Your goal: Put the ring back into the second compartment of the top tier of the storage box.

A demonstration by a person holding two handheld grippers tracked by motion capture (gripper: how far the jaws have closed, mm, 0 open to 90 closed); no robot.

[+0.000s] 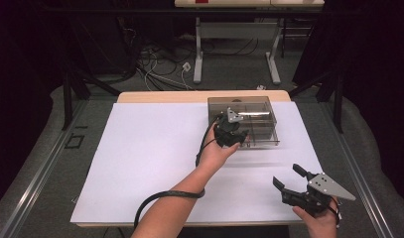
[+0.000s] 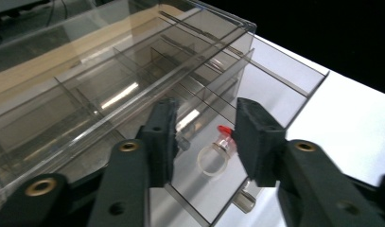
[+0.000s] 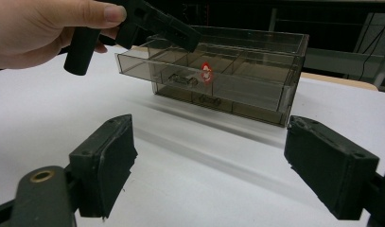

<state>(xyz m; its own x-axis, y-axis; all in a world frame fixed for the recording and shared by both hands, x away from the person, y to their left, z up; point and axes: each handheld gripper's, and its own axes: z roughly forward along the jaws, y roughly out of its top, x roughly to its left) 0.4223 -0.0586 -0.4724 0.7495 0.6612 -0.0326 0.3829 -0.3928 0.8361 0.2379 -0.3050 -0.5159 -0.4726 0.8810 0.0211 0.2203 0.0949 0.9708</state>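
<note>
There was one smoky clear drawer box (image 1: 249, 106), one ring with a red stone (image 2: 214, 158) in its pulled-out drawer, two grippers, and one white table sheet (image 1: 150, 163).

Bare white sheet (image 1: 155, 163) across left and near right, free for passing; blocked at far right by smoky drawer box (image 1: 249, 106), drawer (image 1: 259, 135) pulled out nearward.

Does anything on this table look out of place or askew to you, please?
One thing: the top drawer of the smoky transparent plastic drawer box is pulled partly out, while the one below sits flush. Inside it lies a small clear ring with a red stone. The left gripper hovers open over it.
</note>
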